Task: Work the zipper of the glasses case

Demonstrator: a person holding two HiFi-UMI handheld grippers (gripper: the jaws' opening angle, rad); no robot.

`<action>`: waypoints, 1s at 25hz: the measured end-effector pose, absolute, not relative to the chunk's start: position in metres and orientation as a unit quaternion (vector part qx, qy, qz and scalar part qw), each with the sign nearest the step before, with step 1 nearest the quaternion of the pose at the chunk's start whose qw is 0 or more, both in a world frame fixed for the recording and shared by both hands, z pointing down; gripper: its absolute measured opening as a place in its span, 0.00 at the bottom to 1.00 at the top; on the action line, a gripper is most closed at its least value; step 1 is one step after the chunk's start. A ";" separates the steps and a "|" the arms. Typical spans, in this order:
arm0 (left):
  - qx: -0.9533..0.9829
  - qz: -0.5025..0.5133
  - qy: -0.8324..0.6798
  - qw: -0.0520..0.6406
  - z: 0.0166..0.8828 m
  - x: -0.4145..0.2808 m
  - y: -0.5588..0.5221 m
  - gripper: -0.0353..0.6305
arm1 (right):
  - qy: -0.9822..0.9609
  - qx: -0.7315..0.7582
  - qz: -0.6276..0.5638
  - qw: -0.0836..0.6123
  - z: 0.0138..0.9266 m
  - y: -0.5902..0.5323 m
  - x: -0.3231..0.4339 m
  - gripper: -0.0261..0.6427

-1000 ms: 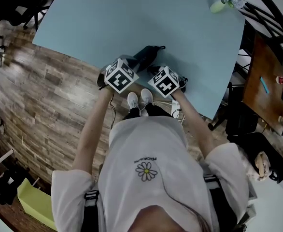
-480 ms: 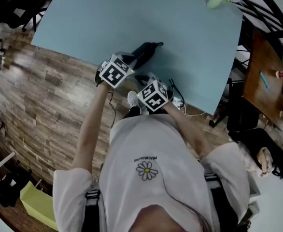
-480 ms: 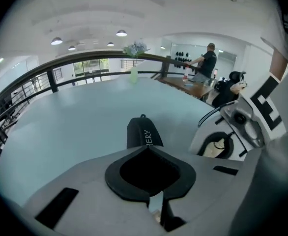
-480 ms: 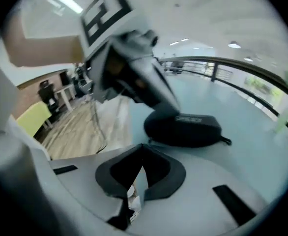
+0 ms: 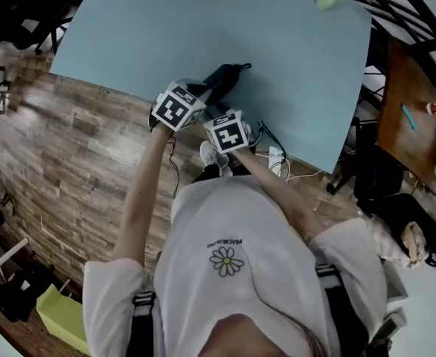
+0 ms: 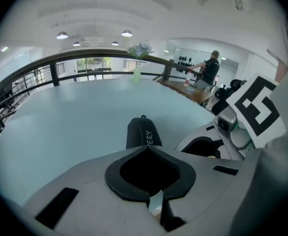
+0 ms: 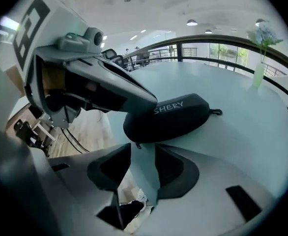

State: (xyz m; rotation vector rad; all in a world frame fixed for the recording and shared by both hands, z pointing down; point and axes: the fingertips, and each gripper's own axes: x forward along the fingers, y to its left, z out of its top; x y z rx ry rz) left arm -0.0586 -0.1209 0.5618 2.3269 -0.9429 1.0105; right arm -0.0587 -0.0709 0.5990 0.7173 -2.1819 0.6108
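The fingers [image 7: 109, 168] of my right gripper [image 7: 143, 150] are spreading open with nothing clamped between them. The black glasses case [image 7: 173, 114] lies just past their tips, flat on the pale blue surface [image 7: 242, 132]. My left gripper [image 6: 146, 149] is closed, reaching over the case's near end. Whether it pinches anything there I cannot tell. A vase [image 7: 258, 75] stands well beyond the case.
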 end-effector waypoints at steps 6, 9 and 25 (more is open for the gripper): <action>0.842 0.351 -0.341 0.227 0.561 -0.057 -0.123 0.08 | -0.839 0.331 0.246 0.355 0.606 -0.077 -0.066 0.22; 0.845 0.339 -0.340 0.236 0.559 -0.060 -0.122 0.08 | -0.837 0.346 0.229 0.356 0.607 -0.075 -0.071 0.19; 0.853 0.348 -0.340 0.190 0.543 -0.069 -0.120 0.08 | -0.850 0.347 0.150 0.367 0.589 -0.107 -0.003 0.05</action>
